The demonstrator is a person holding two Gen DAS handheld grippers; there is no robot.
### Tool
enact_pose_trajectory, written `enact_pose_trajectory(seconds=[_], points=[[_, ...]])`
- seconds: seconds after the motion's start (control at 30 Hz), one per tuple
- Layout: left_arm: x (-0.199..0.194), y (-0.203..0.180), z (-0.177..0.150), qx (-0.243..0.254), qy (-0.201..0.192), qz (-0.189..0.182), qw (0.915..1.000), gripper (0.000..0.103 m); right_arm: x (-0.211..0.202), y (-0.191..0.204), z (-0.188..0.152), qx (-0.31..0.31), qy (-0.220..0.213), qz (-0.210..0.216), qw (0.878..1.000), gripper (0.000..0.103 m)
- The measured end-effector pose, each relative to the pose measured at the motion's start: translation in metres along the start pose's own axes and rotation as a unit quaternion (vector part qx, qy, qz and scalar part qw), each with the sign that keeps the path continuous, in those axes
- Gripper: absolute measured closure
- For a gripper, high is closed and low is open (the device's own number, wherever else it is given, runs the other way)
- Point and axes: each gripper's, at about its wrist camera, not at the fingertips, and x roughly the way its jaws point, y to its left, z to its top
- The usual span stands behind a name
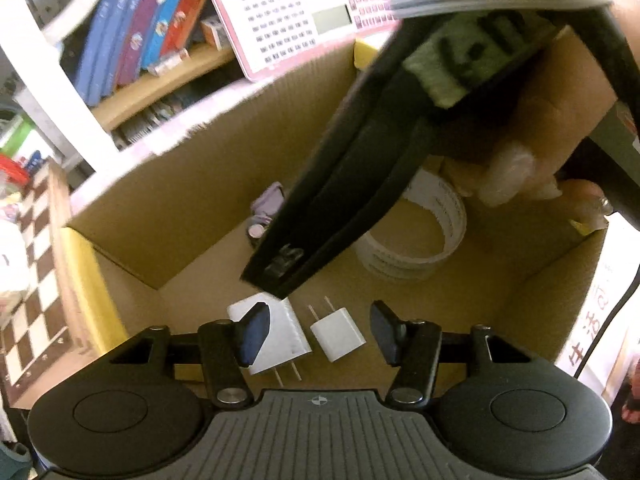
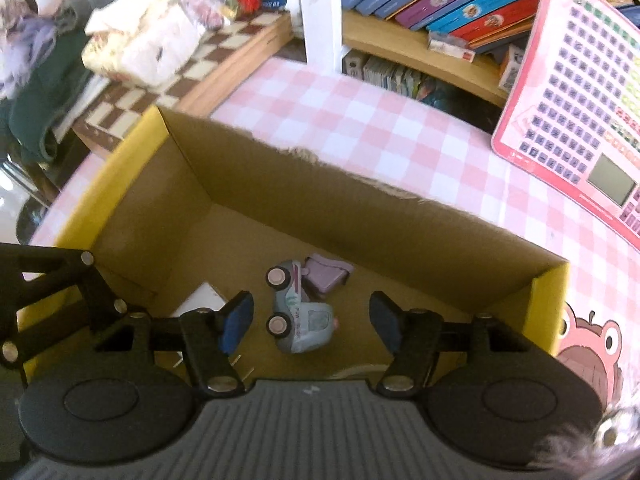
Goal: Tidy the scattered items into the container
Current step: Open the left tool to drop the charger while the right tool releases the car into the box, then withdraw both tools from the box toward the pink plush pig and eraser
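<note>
Brown corrugated cardboard forms the box that both hand-held grippers hang over, and everything visible of the task already lies on its floor. Under the right hand-held gripper, a pale toy car lies on its side directly between the spread fingers, its long axis running away from the camera, untouched by either pad. The jaws stand wide and hold nothing. The left hand-held gripper is likewise wide and empty. A small white charger plug lies just below its gap, a larger white adapter partly behind its left finger, and a tape roll farther ahead. Judging by this, the drop looks complete; the right hand is nearer the car.
</note>
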Motion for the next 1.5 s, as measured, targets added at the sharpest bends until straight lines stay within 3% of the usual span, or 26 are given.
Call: enact_pose_trajectory(seconds=[0.33,0.6,0.83,1.03,1.17,1.5], points=[[-0.055,-0.012,-0.011,-0.007,-0.071,0.034,0.9969,0.046,-0.080,-0.002,-0.021,0.011,-0.073,0.037,0.997,0.039],[-0.112,-0.034,-0.026,0.006,-0.137,0.038,0.9898,0.037,-0.161,-0.020,-0.072,0.053,-0.146,0.047,0.987,0.038],[-0.130,-0.061,-0.028,0.007,-0.174,0.029,0.9844,0.032,-0.207,-0.047,-0.133,0.108,-0.190,0.005,0.976,0.037],[-0.128,-0.086,-0.019,-0.011,-0.199,0.014,0.9798,0.028,-0.227,-0.071,-0.188,0.154,-0.200,-0.050,0.966,0.037],[-0.120,-0.104,-0.012,-0.007,-0.200,0.000,0.9798,0.027,-0.231,-0.085,-0.220,0.189,-0.197,-0.081,0.959,0.036],[-0.098,-0.156,0.005,0.018,-0.192,-0.021,0.9811,0.027,-0.229,-0.108,-0.270,0.248,-0.183,-0.108,0.945,0.036]])
